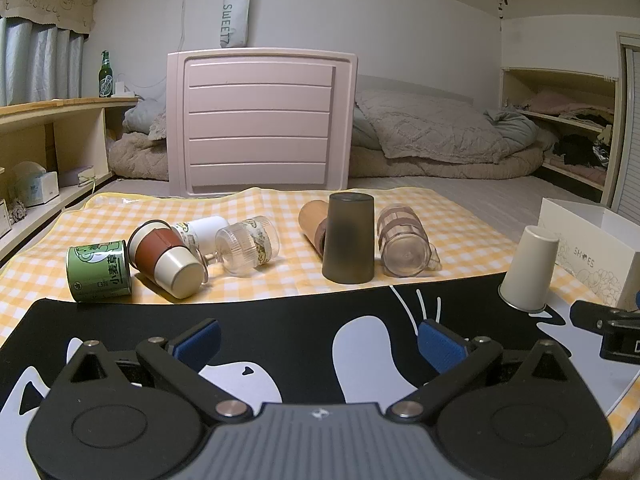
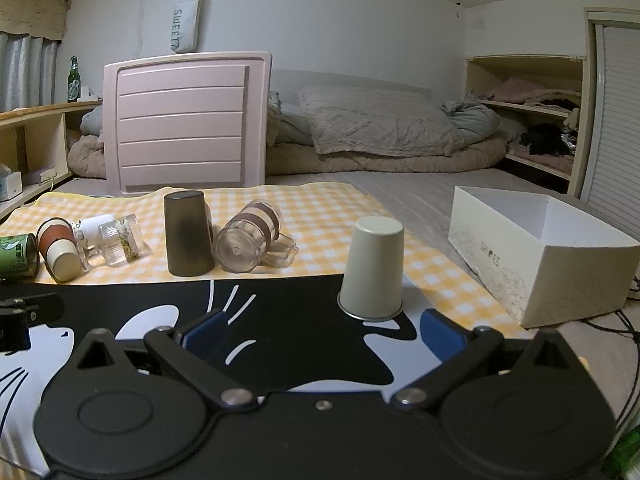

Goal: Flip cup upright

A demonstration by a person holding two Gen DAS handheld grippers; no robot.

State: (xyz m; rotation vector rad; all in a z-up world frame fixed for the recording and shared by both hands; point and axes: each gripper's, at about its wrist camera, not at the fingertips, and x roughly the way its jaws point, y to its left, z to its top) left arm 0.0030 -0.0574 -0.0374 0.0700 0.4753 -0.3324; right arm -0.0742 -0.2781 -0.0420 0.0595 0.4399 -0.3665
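A cream cup point(image 2: 374, 266) stands upside down on the black cat-print mat point(image 2: 280, 312), just ahead of my right gripper point(image 2: 320, 334), which is open and empty. The cup also shows at the right in the left wrist view point(image 1: 529, 267). My left gripper point(image 1: 318, 340) is open and empty over the mat point(image 1: 280, 320), well left of the cup. A dark grey cup point(image 1: 349, 238) stands upside down on the yellow checked cloth point(image 1: 280, 208); it also shows in the right wrist view point(image 2: 188, 234).
Several cups and jars lie on their sides on the cloth: a green can point(image 1: 99, 270), a red-sleeved cup point(image 1: 166, 258), clear jars point(image 1: 246, 244) point(image 1: 402, 240). A white shoe box point(image 2: 540, 256) stands right of the mat. A pink panel point(image 1: 260, 120) and bedding point(image 1: 440, 136) lie behind.
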